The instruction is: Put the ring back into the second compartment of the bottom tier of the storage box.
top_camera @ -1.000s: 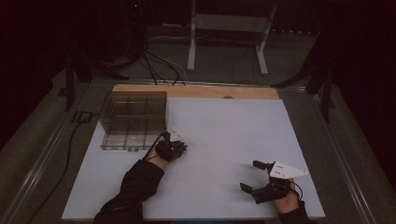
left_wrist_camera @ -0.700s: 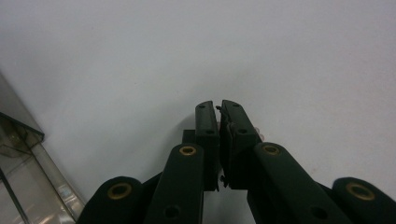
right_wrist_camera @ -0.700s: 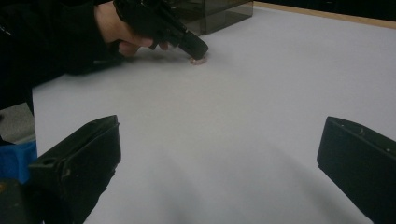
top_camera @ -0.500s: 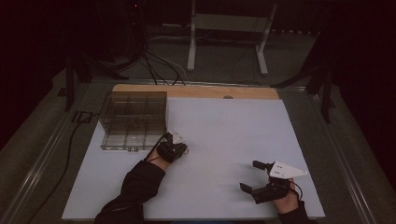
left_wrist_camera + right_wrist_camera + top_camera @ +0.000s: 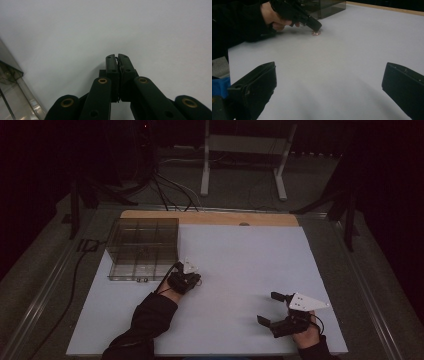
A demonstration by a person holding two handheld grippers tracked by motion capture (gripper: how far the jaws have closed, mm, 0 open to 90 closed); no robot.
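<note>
High view: a matt white sheet covers the bench (image 5: 240,270), with a strip of bare wood left along the far edge. At ten o'clock on the sheet stands a clear plastic box (image 5: 142,247), square-cornered, smoke-tinted, split by thin walls into a grid of compartments.

The left tool (image 5: 186,279) sits just off the box's near right corner, at about five o'clock from it, its grey three-cornered plate on top. In the left gripper view its black, hard-plastic jaws have just been closing and now stand pressed together, with what looks like a thin sliver of something caught in the seam; the box's clear corner (image 5: 10,75) lies near, at nine o'clock.

The right gripper view shows the left tool's tip angled down onto a small, flat, round pinkish piece (image 5: 316,33) lying on the sheet, just out from the box. Whether that piece is pinched or only touched I cannot tell. It is a disc lying flat, so it has no long axis to name; its face is up.

The right tool (image 5: 272,312) rests at five o'clock on the sheet, close to the near edge, its jaws spread wide with nothing between them. Between the two tools the sheet is bare, and the whole right half toward three o'clock gives free room.
</note>
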